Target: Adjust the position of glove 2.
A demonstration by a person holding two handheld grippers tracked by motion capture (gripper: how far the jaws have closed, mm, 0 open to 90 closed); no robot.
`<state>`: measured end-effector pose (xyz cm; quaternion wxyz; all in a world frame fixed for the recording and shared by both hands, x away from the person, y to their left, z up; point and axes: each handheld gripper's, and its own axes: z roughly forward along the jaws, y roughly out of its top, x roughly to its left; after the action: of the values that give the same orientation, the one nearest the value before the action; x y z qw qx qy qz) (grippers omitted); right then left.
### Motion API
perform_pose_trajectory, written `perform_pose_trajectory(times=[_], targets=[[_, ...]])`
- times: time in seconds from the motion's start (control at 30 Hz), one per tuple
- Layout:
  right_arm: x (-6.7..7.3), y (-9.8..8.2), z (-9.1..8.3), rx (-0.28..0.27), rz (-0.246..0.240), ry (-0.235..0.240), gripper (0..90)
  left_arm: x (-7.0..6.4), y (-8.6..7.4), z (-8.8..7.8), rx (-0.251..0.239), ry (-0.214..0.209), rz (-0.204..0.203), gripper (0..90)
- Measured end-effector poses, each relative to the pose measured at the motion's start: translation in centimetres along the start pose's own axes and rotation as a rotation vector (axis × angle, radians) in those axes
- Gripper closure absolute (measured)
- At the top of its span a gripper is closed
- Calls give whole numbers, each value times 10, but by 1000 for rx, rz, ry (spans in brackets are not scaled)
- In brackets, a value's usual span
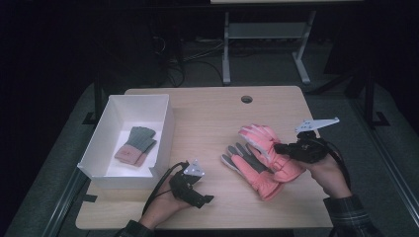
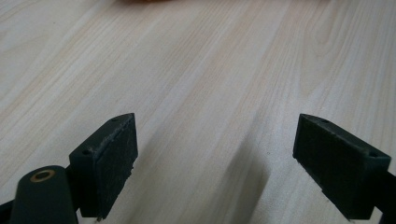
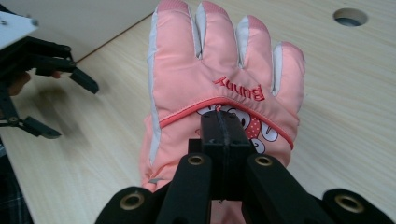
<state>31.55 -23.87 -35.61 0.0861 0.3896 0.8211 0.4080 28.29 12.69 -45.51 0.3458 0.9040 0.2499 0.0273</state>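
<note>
A: Right gripper (image 3: 223, 140) clamped on the back of one pink ski glove (image 3: 219, 79), over the surface (image 1: 207, 113); its mate (image 1: 249, 168) lies beneath. Left gripper (image 2: 215, 158) released, idle.

B: White box (image 1: 168, 121) already holds knit gloves (image 1: 137, 144). Advice: carry high, clear the box wall, release only once the fingers hang inside.
</note>
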Motion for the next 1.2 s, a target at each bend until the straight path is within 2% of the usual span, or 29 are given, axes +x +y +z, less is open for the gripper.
perform_pose_trajectory(times=[0.27, 0.37, 0.63, 0.9, 1.03, 1.13, 1.2], targets=[[23, 7, 14, 31, -17, 35, 900, 0, 0, -1, 6, -1, 4, 134], [26, 7, 21, 50, -18, 21, 900, 0, 0, -1, 6, -2, 4, 134], [25, 1, 43, 100, -10, 25, 900, 0, 0, 0, 18, -7, 12, 134], [30, -3, 62, 144, -30, 26, 900, 0, 0, 1, 24, -5, 15, 134], [34, -8, 75, 184, -56, 1, 900, -1, 0, 1, 13, -10, -2, 141], [31, -8, 74, 174, -53, 7, 878, 0, 0, 0, 9, -13, -2, 161], [29, -9, 70, 152, -52, 26, 810, -1, 0, 0, -2, -17, -10, 210]])
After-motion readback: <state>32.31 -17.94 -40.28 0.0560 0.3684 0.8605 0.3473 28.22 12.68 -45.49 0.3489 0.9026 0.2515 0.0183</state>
